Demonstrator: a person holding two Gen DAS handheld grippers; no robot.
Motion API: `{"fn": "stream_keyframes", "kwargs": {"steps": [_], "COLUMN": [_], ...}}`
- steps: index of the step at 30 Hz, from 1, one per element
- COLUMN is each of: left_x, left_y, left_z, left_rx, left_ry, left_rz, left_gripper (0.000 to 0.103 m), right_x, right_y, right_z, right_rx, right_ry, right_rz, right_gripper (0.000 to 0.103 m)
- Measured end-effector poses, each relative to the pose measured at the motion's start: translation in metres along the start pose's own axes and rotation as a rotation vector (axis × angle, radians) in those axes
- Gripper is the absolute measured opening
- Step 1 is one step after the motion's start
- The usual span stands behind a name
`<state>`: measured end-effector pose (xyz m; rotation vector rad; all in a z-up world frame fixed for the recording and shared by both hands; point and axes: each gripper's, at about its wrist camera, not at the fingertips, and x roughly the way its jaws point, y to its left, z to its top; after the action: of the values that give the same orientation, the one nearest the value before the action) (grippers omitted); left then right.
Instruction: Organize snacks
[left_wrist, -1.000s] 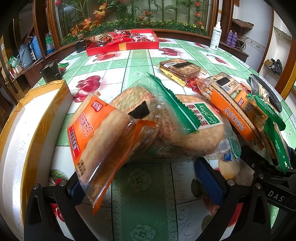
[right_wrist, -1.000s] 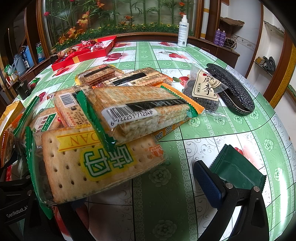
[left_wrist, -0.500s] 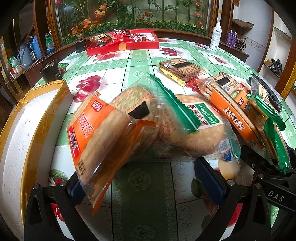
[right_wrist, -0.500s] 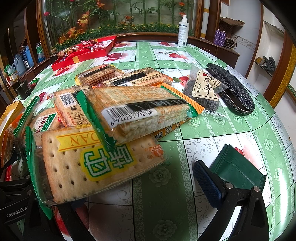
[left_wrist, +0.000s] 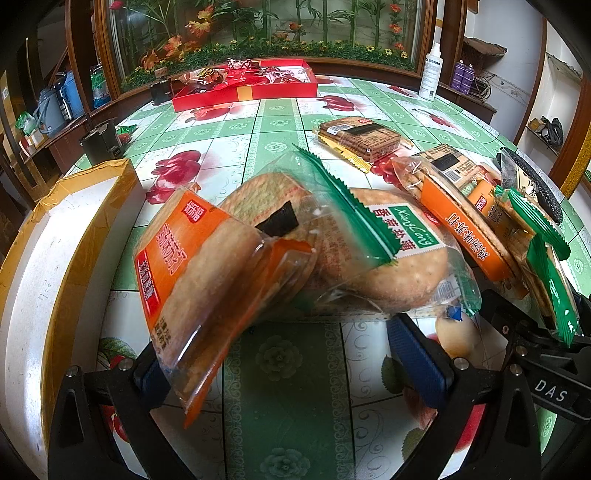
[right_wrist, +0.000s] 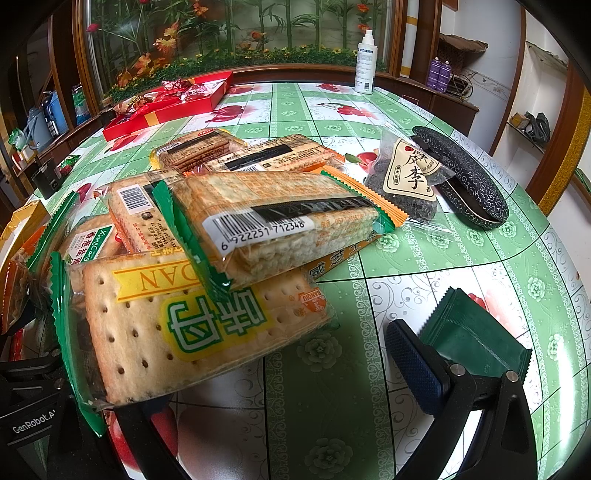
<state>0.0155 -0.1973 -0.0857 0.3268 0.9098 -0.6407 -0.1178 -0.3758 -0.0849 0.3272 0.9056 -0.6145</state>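
The left hand-held gripper is spread wide around an orange-labelled biscuit pack (propped on a round cracker pack). The right hand-held gripper is likewise held wide, a large soda cracker pack lying on the surface between its fingers.

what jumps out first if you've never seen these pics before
The heap of cracker packets crowding the near table: an orange-labelled cracker pack tilted against the left gripper, and a big green-lettered soda cracker pack in front of the right gripper. Behind them, a bright red gift box sits at the far edge of the green floral tablecloth, and a dark plum packet lies to the right.
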Motion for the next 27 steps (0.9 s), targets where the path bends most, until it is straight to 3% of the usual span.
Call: {"fn": "stream_keyframes", "kwargs": {"steps": [15, 21, 27], "left_x": [0.0, -0.01, -0.012], "left_y": [0.0, -0.003, -0.003], "left_z": [0.0, -0.013, -0.016], "left_rx": [-0.005, -0.237, -0.291], "left_ry": [0.0, -0.003, -0.004], "left_rz": [0.001, 0.172, 0.213], "left_gripper": [0.103, 0.103, 0.103], "right_x": [0.0, 0.0, 0.0], "right_y": [0.0, 0.0, 0.0], "right_z": [0.0, 0.0, 0.0], "right_rx": [0.0, -0.001, 0.001], "right_ry": [0.0, 0.0, -0.001], "right_rz": [0.0, 0.0, 0.002], "right_gripper": [0.102, 0.102, 0.102]}}
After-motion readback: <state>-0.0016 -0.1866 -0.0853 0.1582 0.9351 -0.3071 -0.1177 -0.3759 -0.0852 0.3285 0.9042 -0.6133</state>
